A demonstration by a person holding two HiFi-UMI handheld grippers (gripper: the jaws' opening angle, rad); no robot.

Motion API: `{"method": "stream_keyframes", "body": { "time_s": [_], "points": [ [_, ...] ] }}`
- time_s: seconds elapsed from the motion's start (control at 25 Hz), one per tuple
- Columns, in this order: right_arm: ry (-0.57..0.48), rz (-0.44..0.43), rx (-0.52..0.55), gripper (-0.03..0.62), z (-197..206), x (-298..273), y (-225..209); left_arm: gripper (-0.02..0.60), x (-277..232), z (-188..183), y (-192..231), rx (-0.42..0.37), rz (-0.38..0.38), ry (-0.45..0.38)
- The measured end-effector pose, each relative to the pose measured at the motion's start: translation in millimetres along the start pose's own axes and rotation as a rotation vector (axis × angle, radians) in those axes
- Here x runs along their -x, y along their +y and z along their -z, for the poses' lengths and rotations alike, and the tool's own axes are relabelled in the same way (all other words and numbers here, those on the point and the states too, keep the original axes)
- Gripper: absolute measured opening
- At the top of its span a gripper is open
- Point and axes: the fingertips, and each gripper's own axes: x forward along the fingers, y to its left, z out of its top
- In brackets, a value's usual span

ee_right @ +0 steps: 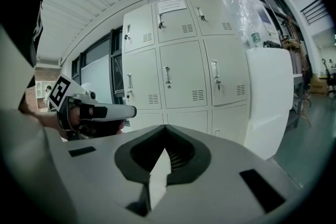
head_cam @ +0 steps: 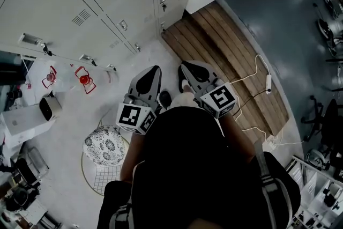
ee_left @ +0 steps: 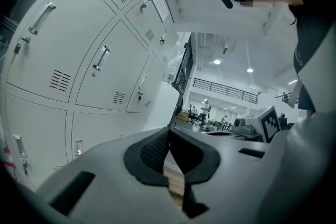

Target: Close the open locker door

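Left tool [head_cam: 154,71]: we hold it near the lockers [head_cam: 69,2], jaws pressed together, empty.
Right tool [head_cam: 186,68]: ours too, jaws together, empty.
Locker door [ee_right: 268,97]: standing open.

Nothing readable on my feed, tbh. There's a paper notice [ee_right: 171,5] stuck on one locker [ee_right: 174,26], but its print is way too small to make out.

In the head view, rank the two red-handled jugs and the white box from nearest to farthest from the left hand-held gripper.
1. Right-hand jug, closest on the left.
2. Left-hand jug, further left.
3. White box, far left edge.
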Motion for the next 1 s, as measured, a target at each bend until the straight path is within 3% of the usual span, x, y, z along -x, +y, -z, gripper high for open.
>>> {"method": "stream_keyframes", "body": {
  "time_s": [0.28, 1.0],
  "points": [
    [-0.027, 0.033, -0.022, 0.002, -1, 10, -6, 0.018, 4, 1, -1, -0.038, -0.013, 0.003],
    [-0.042, 0.011, -0.01, 0.002, -19, -2, 0, 0.018, 3, -7, 5, -0.014, -0.02, -0.012]
  ]
}}
